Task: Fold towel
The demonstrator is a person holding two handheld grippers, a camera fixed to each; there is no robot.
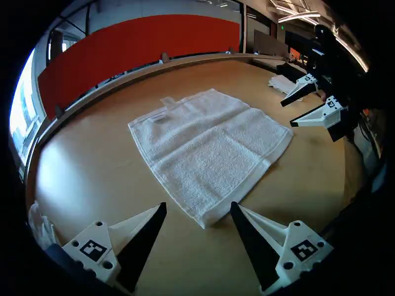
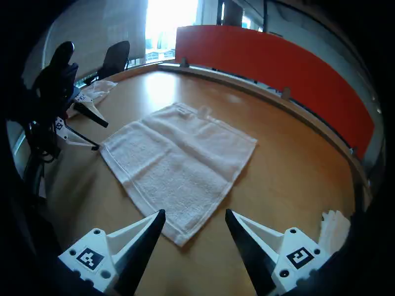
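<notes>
**A:** Where is the towel?

**B:** The white towel (image 1: 212, 143) lies flat in the middle of a wooden counter (image 1: 89, 163). A red partition (image 1: 138, 44) runs along the counter's far edge.

**A:** And the tools?

**B:** The left tool (image 1: 197, 204) has its jaws spread wide and holds nothing. One towel corner points straight into the gap between its fingers. The right tool (image 2: 194, 211) is just as wide and empty, and the neighbouring corner points into its gap. So each tool faces one end of the same hemmed edge, and neither looks nearer than the other.

**A:** Which way does the towel run?

**B:** It looks close to square, so I cannot name a long axis. In my judgement, the coming move depends on each tool closing on its own corner. Together they would carry that edge across to the far side, where a small tag (image 1: 168, 102) sticks out.

**A:** Anything unclear?

**B:** I cannot tell whether the fingertips touch the cloth or hover above it. It is hard to make out whether the towel is already doubled. The hands holding the tools are lost in shadow. Loose white cloths (image 2: 98, 91) lie near the counter's rim, partly cut off.
</notes>
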